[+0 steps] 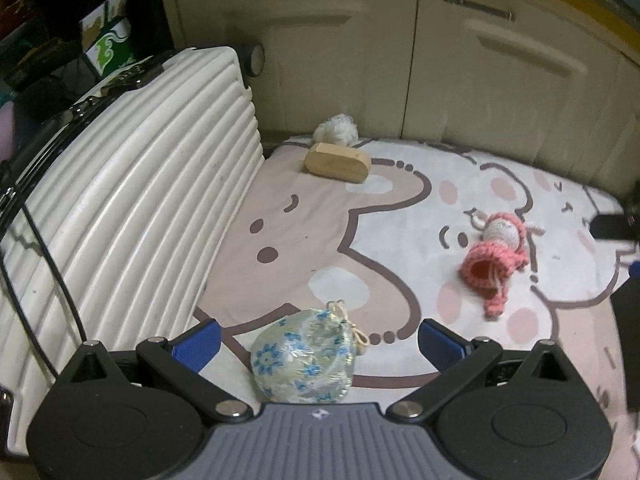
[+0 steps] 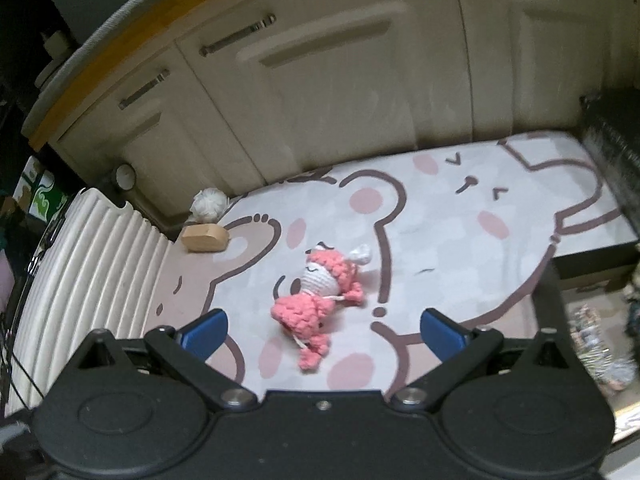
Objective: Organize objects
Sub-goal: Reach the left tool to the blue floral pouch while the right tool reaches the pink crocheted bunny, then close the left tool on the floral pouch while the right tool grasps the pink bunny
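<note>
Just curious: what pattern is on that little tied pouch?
Blue flowers on shiny pale fabric; the pouch shows best in the left wrist view.

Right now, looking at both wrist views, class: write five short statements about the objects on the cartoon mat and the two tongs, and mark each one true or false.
1. The left tongs are shut on the floral pouch. False: the fingers stand wide apart, the pouch lying loose between them.
2. The pink crochet doll lies on its side on the cartoon mat. True.
3. The wooden block sits on top of the white suitcase. False: it rests on the mat beside it.
4. A white fluffy ball lies just behind the wooden block. True.
5. The right tongs are open. True.
</note>
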Demonstrator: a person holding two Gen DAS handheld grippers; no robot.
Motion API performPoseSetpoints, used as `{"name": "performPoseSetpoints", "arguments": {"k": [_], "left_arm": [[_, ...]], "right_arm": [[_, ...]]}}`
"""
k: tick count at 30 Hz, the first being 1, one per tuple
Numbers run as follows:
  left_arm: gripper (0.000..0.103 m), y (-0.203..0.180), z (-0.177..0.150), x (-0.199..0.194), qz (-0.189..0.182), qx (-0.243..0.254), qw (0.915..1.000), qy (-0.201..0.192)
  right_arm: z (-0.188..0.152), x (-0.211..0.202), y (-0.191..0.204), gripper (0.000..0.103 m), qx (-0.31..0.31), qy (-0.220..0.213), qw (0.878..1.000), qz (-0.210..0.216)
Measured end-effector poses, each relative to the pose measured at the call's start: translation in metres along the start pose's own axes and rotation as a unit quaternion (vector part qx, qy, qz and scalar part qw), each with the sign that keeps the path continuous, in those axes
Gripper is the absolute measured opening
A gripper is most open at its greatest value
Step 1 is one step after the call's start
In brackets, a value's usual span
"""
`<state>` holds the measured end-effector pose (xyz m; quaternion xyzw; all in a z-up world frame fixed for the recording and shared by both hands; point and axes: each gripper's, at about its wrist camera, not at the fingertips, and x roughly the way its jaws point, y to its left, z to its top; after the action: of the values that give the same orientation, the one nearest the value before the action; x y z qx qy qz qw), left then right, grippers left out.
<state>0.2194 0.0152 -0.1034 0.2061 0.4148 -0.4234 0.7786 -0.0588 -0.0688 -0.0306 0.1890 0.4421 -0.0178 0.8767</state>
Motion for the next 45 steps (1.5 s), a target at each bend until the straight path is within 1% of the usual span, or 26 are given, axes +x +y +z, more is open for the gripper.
{"name": "performPoseSetpoints", "arguments": {"k": [5, 8, 9, 11, 12, 15, 16, 21, 25, 28, 32, 35, 36, 37, 39, 41, 45], "left_arm": [[0.103, 0.002, -0.006, 0.015, -0.003, 0.036, 0.9993, 0.006], [0.103, 0.003, -0.009, 0.025, -0.011, 0.047, 0.9986, 0.019], [0.103, 0.003, -0.01, 0.029, -0.015, 0.05, 0.9983, 0.026], [0.103, 0.004, -0.012, 0.035, -0.017, 0.054, 0.9977, 0.038], [0.103, 0.004, -0.013, 0.038, -0.015, 0.057, 0.9974, 0.042], [0.103, 0.005, -0.015, 0.044, -0.012, 0.067, 0.9966, 0.045], [0.103, 0.005, -0.015, 0.046, -0.013, 0.069, 0.9965, 0.046], [0.103, 0.003, -0.015, 0.053, -0.017, 0.085, 0.9949, 0.052], [0.103, 0.001, -0.016, 0.063, -0.027, 0.098, 0.9931, 0.057], [0.103, -0.002, -0.017, 0.071, -0.027, 0.116, 0.991, 0.062], [0.097, -0.001, -0.017, 0.084, -0.013, 0.13, 0.9884, 0.077], [0.096, 0.003, -0.018, 0.092, -0.009, 0.127, 0.988, 0.088], [0.096, 0.003, -0.018, 0.094, -0.01, 0.125, 0.9879, 0.09], [0.096, 0.004, -0.018, 0.096, -0.013, 0.123, 0.988, 0.093], [0.096, 0.005, -0.018, 0.098, -0.021, 0.116, 0.9882, 0.098], [0.096, 0.004, -0.018, 0.102, -0.025, 0.108, 0.9884, 0.103], [0.095, -0.002, -0.013, 0.107, -0.011, 0.11, 0.9886, 0.103]], "right_arm": [[0.0, 0.026, 0.001, 0.103, 0.039, 0.022, 0.999, 0.011], [0.003, 0.041, -0.002, 0.103, 0.084, 0.031, 0.996, 0.011], [0.004, 0.045, -0.003, 0.102, 0.098, 0.035, 0.994, 0.019], [0.005, 0.054, -0.004, 0.095, 0.125, 0.036, 0.991, 0.033], [0.005, 0.058, -0.004, 0.089, 0.14, 0.037, 0.989, 0.036], [0.004, 0.072, -0.006, 0.086, 0.179, 0.044, 0.982, 0.045], [0.004, 0.077, -0.006, 0.082, 0.187, 0.046, 0.98, 0.045], [-0.001, 0.099, -0.013, 0.072, 0.232, 0.053, 0.971, 0.019], [-0.002, 0.113, -0.024, 0.069, 0.272, 0.053, 0.961, 0.018], [-0.005, 0.126, -0.029, 0.067, 0.289, 0.066, 0.955, 0.029], [-0.008, 0.141, -0.025, 0.064, 0.291, 0.082, 0.953, 0.033], [-0.01, 0.149, -0.024, 0.057, 0.287, 0.081, 0.954, 0.02], [-0.01, 0.15, -0.025, 0.052, 0.286, 0.079, 0.955, 0.015], [-0.01, 0.152, -0.026, 0.051, 0.288, 0.076, 0.954, 0.015], [-0.009, 0.153, -0.028, 0.051, 0.291, 0.073, 0.954, 0.023], [-0.008, 0.155, -0.03, 0.04, 0.286, 0.077, 0.955, 0.025], [-0.007, 0.154, -0.033, 0.034, 0.279, 0.086, 0.956, 0.041]]}}
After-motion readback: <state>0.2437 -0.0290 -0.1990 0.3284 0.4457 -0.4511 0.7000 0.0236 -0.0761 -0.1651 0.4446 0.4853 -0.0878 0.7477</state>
